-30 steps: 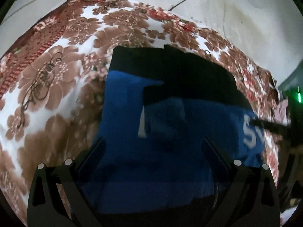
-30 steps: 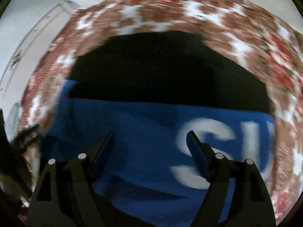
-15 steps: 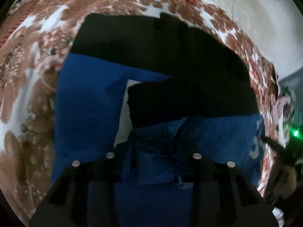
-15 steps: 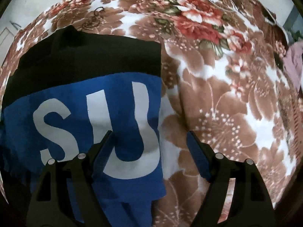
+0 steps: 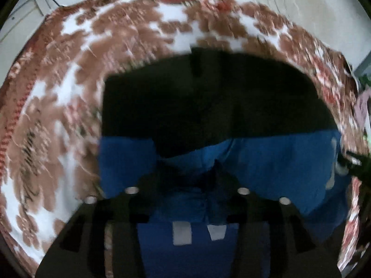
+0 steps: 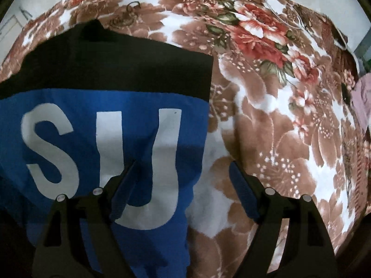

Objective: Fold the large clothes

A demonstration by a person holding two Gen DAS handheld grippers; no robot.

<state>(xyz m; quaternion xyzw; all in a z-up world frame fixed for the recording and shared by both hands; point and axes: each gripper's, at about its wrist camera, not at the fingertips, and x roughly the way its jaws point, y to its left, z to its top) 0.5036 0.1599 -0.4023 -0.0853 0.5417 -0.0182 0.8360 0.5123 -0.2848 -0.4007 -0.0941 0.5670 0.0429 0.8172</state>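
Note:
A large blue garment (image 6: 81, 106) with a black band (image 6: 127, 64) and white letters "SU" (image 6: 48, 148) lies flat on a floral blanket (image 6: 266, 120). My right gripper (image 6: 182, 164) is open low over the garment's right edge. Its left finger is over the "U" and its right finger over bare blanket. In the blurred left wrist view the black band (image 5: 208, 97) lies beyond the blue part (image 5: 278, 157). My left gripper (image 5: 187, 169) is opening, and a puckered fold of blue fabric sits between its fingers.
The brown, white and red blanket (image 5: 69, 81) covers a bed that ends at a pale wall and floor. A pink cloth (image 6: 361, 99) lies at the bed's right edge. A dark, blurred shape (image 5: 354, 162) enters the left wrist view from the right.
The left gripper went from wide open to shut on a blue fold; its jaws now stand farther apart. The right gripper swung from the garment's middle to its right edge, then stayed there.

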